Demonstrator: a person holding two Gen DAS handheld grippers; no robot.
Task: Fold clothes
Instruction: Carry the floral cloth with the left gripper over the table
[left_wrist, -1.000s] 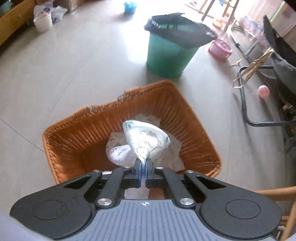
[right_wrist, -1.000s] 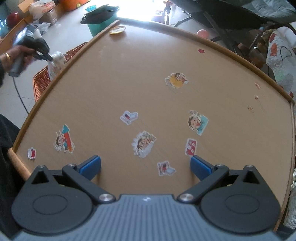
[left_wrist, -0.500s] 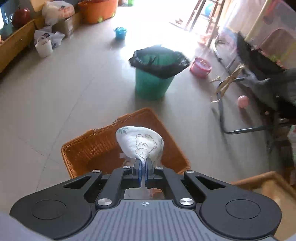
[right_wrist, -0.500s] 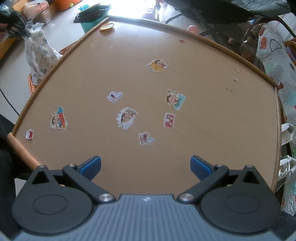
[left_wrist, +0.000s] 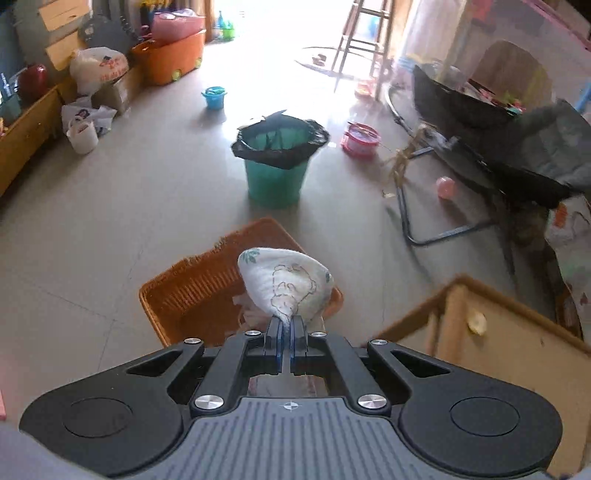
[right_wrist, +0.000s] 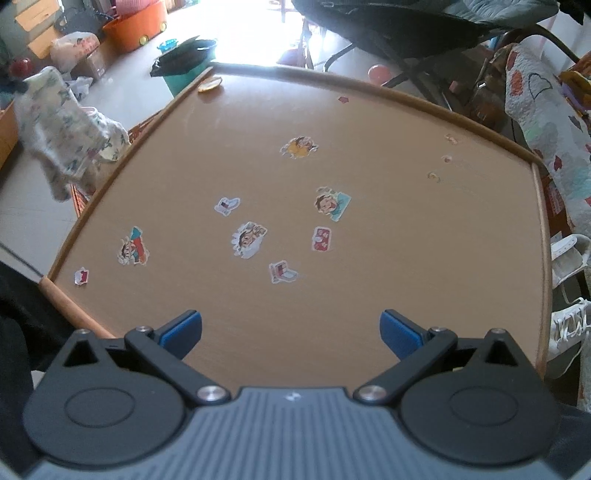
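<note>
hanging limp and light, the printed garment is dangling above the wicker basket, beyond the surface's left edge, pinched in the left hand-held gripper; probably best taken by a free hem. the right hand-held gripper is gaping wide, empty.

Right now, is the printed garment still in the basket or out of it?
Out. The left gripper pinches the garment, which hangs bunched above the wicker basket; the right wrist view shows it dangling beside the table.

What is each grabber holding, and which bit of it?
The left gripper pinches the printed cloth by a bunched edge. The right gripper is open, holding nothing.
</note>
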